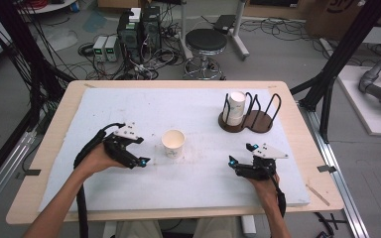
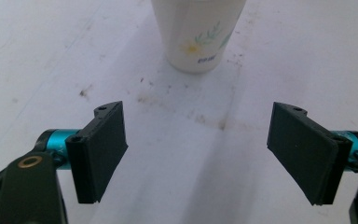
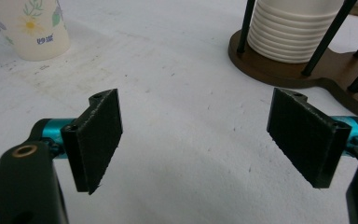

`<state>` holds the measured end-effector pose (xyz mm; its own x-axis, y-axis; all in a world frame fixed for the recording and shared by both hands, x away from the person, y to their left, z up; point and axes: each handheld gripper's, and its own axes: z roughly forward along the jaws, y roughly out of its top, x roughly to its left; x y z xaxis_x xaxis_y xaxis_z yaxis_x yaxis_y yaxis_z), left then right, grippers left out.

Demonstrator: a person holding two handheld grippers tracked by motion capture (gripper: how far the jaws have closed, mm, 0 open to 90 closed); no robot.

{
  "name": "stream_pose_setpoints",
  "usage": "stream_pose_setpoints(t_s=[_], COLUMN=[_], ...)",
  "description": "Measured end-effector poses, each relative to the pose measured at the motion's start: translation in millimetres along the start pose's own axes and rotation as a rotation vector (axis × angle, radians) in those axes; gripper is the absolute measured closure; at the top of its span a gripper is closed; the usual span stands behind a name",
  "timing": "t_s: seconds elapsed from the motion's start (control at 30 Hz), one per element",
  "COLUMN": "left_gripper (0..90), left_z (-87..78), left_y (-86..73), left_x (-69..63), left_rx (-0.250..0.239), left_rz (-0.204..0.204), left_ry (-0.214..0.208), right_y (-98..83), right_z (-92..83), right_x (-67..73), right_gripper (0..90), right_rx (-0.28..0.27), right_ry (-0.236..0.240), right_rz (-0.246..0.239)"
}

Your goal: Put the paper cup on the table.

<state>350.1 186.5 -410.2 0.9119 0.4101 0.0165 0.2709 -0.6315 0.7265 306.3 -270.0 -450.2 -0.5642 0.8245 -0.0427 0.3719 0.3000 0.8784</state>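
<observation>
Left claw [image 1: 140,159] is held wide and empty, its jaws aimed at the upright paper cup [image 1: 173,143] standing alone mid-table just beyond them, apparently so that the cup can be straddled. Right claw [image 1: 241,155] is kept equally wide and empty, near the wooden cup rack [image 1: 258,123] where a stack of cups [image 1: 235,108] is stored.

The wooden surface [image 1: 54,129] bears a white, faintly stained mat [image 1: 129,106], on which stand a paper cup [image 1: 173,143] and a dark rack [image 1: 250,121] apparently holding stacked cups [image 1: 236,106].
</observation>
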Motion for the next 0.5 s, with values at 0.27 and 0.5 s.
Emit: stream_pose_setpoints(t_s=[0.27, 0.5], left_gripper=[19.4, 19.8], left_z=[-15.2, -25.1], left_y=[-39.4, -67.2], left_x=[-14.9, -17.7], left_rx=[-0.127, -0.314], left_rz=[-0.104, -0.226], left_ry=[0.100, 0.228], right_y=[-0.6, -0.8], right_z=[-1.2, -1.4], right_x=[1.5, 0.8], right_gripper=[18.5, 18.6], right_rx=[-0.011, -0.011], right_ry=[-0.007, 0.002], right_rz=[-0.008, -0.007])
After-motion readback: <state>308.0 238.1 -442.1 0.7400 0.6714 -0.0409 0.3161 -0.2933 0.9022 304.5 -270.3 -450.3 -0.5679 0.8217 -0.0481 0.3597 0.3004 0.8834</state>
